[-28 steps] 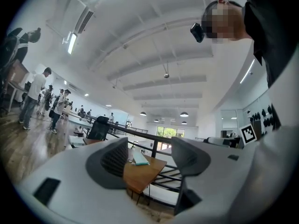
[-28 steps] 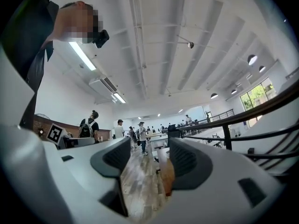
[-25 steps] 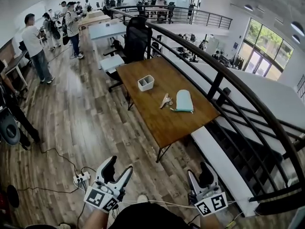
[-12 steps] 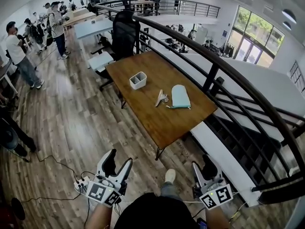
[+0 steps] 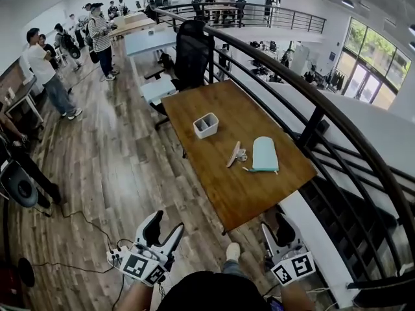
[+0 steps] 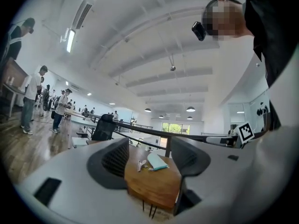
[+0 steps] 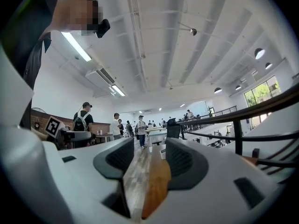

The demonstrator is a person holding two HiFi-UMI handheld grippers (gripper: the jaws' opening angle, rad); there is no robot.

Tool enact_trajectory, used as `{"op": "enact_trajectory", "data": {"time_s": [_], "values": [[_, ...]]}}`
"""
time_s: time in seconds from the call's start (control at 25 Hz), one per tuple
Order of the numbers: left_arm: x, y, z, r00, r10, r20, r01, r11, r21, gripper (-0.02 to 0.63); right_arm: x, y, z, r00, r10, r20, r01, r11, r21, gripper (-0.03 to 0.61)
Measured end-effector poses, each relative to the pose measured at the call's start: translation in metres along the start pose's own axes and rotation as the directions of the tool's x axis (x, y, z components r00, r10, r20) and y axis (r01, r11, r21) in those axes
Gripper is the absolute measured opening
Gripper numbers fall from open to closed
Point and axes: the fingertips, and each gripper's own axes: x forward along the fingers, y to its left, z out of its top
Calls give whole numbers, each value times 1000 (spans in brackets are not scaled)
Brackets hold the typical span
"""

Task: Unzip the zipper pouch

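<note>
Lying well ahead, zipper pouch [image 5: 264,154], left gripper [image 5: 167,222] jaws apart, right gripper [image 5: 275,225] jaws apart, empty, just narrowed

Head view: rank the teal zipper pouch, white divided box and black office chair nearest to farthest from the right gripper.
1. Teal zipper pouch, right side of table.
2. White divided box, mid-table, further left.
3. Black office chair, beyond the table's far end.

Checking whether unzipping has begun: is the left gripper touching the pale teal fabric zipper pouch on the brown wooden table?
Apart. Head view: left gripper hangs over wood floor, short of the table where the pouch lies.
</note>
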Motion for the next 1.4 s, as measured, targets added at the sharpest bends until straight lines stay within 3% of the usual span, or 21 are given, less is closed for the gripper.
{"op": "enact_trajectory", "data": {"time_s": [0.48, 0.76, 1.0, 1.24, 1.4], "values": [[126, 5, -3, 997, 77, -22, -77, 997, 18, 285, 93, -113, -12, 990, 101, -98, -101, 995, 8, 201], [187, -8, -9, 996, 91, -8, -91, 996, 10, 285, 120, -178, -14, 989, 96, -115, -98, 995, -15, 201], [220, -2, -14, 997, 71, -42, -70, 997, 17, 285, 143, -205, -36, 979, 82, -188, -86, 996, -14, 201], [251, 23, -18, 997, 39, -66, -38, 999, 19, 285, 172, -217, -70, 949, 68, -308, -92, 994, -63, 199], [265, 33, -27, 994, 7, -105, -8, 1000, -10, 285, 178, -223, -98, 907, 52, -417, -88, 994, -67, 199]]}}
